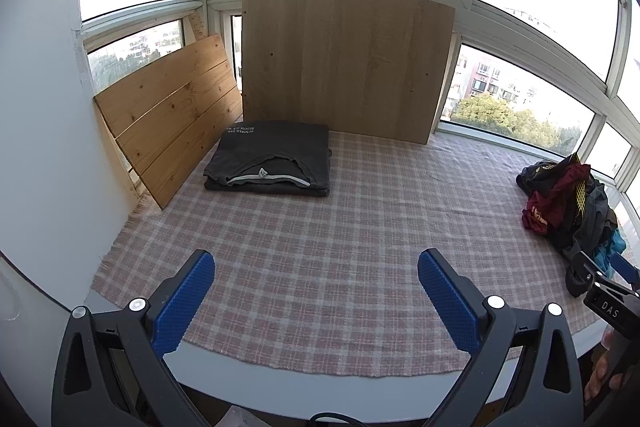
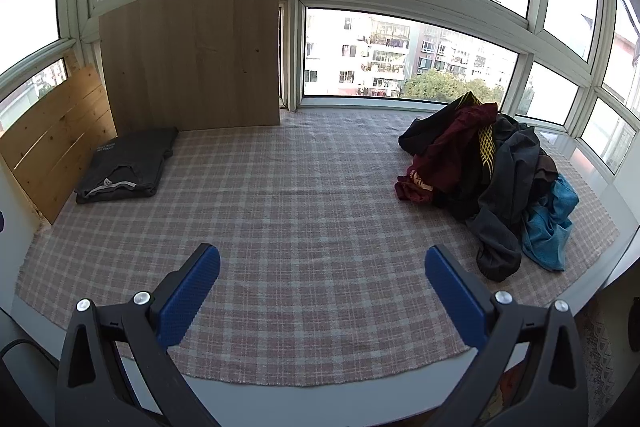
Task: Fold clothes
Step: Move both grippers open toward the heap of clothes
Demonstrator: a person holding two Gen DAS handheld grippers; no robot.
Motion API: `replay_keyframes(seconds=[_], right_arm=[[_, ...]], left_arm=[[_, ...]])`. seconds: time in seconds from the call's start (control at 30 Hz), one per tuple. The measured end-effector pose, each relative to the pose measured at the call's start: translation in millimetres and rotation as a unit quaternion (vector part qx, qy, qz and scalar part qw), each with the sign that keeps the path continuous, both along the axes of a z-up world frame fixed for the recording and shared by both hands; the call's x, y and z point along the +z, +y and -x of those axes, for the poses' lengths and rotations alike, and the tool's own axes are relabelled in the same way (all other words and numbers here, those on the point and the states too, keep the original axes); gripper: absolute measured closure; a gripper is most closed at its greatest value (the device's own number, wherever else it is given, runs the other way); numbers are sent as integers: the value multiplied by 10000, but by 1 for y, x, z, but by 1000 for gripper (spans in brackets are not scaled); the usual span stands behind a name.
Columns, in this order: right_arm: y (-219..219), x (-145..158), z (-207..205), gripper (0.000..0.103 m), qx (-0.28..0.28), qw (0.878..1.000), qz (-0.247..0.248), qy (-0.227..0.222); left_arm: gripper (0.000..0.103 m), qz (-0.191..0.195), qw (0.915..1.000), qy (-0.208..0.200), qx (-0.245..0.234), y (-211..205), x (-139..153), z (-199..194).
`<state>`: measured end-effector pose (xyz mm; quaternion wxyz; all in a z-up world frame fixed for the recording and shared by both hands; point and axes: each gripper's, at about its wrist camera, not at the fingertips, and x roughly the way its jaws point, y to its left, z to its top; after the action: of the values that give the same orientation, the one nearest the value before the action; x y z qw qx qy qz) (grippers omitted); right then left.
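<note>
Clothes (image 2: pixel 496 179) heaped by cloth's right edge (middle bare); both grippers (image 1: pixel 316 291) (image 2: pixel 322 287) gape, empty.

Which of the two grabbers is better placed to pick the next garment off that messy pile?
The right gripper, probably. The unfolded clothes pile lies just ahead to its right, while from the left gripper the pile sits far off at the right edge. Both jaws are open and empty.

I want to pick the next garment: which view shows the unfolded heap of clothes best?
The right wrist view: the heap of dark, maroon and blue clothes lies whole and large. The left wrist view shows it small at the right edge, partly hidden by the right gripper.
</note>
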<state>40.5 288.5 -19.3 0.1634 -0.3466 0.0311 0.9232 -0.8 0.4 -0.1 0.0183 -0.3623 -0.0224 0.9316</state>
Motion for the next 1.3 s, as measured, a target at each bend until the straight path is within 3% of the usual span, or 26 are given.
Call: replay_keyframes(seconds=[0.3, 1.3], right_arm=[[0, 0, 3, 0, -57, 10000, 19, -42], [26, -7, 14, 0, -731, 9973, 95, -69]], left_arm=[[1, 140, 9999, -72, -54, 4, -1, 8], [1, 88, 9964, -64, -842, 41, 1, 53]])
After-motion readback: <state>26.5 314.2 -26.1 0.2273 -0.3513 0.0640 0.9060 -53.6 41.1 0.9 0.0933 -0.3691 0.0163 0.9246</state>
